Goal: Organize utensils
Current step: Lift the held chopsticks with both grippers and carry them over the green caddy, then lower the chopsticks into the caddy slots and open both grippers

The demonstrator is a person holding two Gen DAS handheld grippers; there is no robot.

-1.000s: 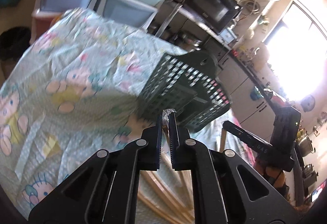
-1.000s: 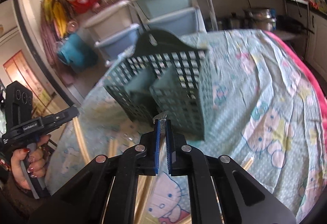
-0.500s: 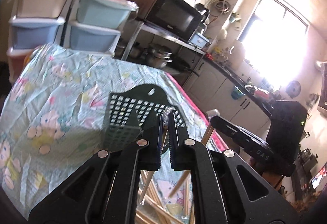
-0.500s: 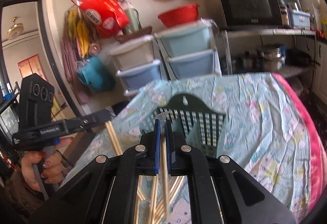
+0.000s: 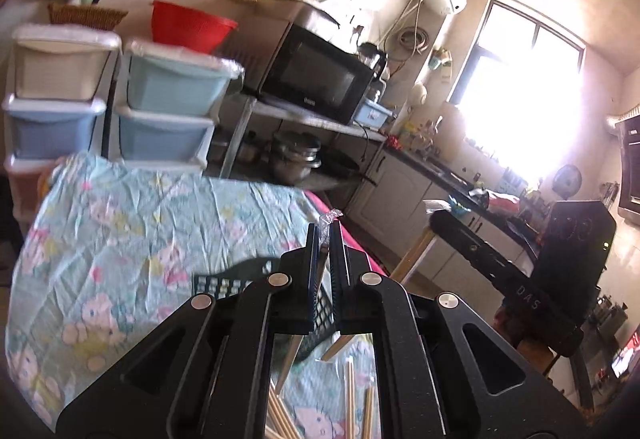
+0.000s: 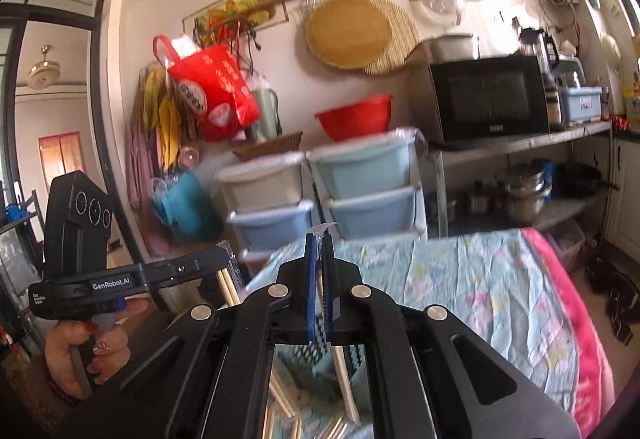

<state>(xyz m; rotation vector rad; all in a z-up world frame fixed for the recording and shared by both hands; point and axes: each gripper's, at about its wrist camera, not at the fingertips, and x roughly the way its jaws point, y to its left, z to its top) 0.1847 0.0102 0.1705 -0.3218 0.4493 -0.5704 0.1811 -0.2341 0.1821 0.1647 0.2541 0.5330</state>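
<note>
Both grippers are held high over the table, pointing almost level. The left gripper (image 5: 325, 229) has its jaws clamped on a pale wooden chopstick pair (image 6: 226, 285), the sticks hanging down below it. The right gripper (image 6: 319, 239) is pinched shut on another pale wooden chopstick (image 6: 345, 379). The dark green lattice plastic utensil basket (image 5: 224, 281) sits low on the cartoon-print turquoise tablecloth (image 5: 132, 223), with loose chopsticks (image 5: 350, 395) lying near it.

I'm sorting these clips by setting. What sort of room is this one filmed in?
Most likely a home kitchen: a microwave on a shelf with pots stored below, a counter under the window, and a table under a cartoon-print cloth.
</note>
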